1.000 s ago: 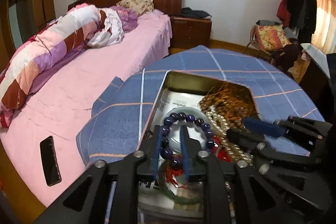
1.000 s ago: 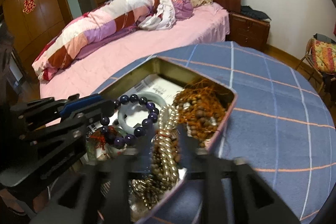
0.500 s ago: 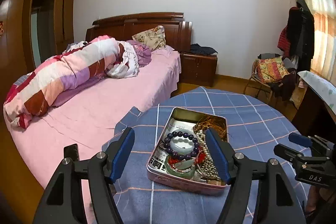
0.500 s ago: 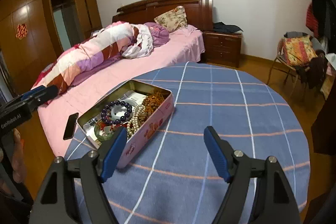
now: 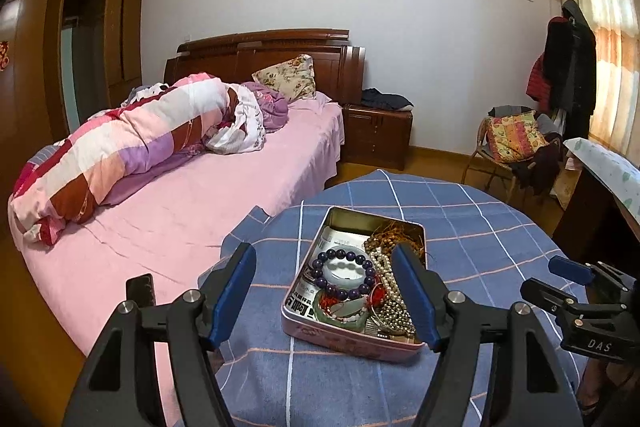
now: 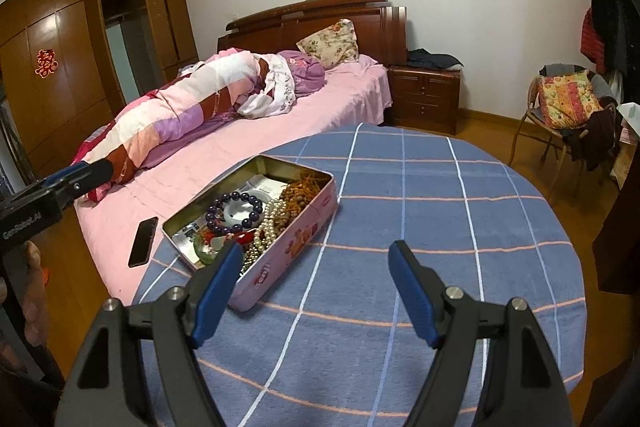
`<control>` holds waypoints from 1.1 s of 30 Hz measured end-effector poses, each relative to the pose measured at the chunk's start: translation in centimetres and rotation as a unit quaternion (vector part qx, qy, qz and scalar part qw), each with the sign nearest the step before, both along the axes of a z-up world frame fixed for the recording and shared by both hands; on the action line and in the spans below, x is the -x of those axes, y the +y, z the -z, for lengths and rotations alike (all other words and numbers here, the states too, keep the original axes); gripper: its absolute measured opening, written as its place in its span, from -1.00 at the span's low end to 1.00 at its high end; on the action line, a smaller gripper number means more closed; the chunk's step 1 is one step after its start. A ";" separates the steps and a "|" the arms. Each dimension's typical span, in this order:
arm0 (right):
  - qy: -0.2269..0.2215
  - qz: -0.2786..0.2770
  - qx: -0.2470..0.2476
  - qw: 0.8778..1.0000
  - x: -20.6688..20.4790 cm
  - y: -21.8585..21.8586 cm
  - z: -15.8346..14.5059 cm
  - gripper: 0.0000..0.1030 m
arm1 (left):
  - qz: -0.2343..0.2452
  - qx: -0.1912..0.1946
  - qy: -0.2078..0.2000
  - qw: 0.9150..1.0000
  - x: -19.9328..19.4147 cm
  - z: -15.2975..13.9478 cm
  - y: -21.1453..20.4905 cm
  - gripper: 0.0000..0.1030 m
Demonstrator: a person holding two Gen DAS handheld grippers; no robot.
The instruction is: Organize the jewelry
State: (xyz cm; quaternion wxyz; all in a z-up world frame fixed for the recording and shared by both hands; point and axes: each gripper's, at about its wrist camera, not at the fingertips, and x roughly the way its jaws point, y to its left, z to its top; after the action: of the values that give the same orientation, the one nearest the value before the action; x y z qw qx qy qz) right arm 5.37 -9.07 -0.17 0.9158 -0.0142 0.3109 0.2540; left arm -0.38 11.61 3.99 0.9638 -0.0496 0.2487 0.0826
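Note:
A pink tin box (image 5: 352, 341) (image 6: 288, 251) sits open on the blue checked tablecloth (image 6: 420, 211). In it lie a purple bead bracelet (image 5: 345, 273) (image 6: 235, 207), a pearl strand (image 5: 386, 291) (image 6: 264, 227), brown wooden beads (image 5: 394, 237) (image 6: 302, 193) and a green bangle (image 5: 340, 315). My left gripper (image 5: 324, 291) is open and empty, held back above the box's near left side. My right gripper (image 6: 316, 287) is open and empty, above the cloth to the right of the box.
A bed with pink sheet (image 5: 192, 203) and a rolled quilt (image 5: 132, 147) lies left of the table. A black phone (image 6: 143, 235) lies on the bed edge. A nightstand (image 5: 378, 137), a chair with cushion (image 5: 516, 139) and hanging coats (image 5: 572, 67) stand behind.
Both grippers have drawn back and up from inside the box and opened; the left let go of the purple bracelet, the right of the pearls. Both pieces now lie in the box.

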 end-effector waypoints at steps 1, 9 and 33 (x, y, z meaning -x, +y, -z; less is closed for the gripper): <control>-0.001 0.000 0.000 1.000 0.1 -0.1 0.1 0.51 | -0.001 0.001 0.001 1.000 0.0 0.0 0.0 0.37; -0.001 0.000 -0.001 1.000 0.1 0.1 0.0 0.51 | 0.000 0.002 0.002 1.000 0.1 0.1 -0.1 0.37; -0.003 -0.002 0.000 1.000 0.6 0.1 -0.2 0.55 | -0.003 0.001 0.009 1.000 0.1 0.6 -0.1 0.37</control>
State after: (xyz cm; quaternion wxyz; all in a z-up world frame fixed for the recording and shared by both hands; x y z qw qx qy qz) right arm 4.74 -8.98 -0.02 0.9161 -0.0159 0.3081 0.2561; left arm -0.43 11.49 3.39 0.9611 -0.0508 0.2575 0.0861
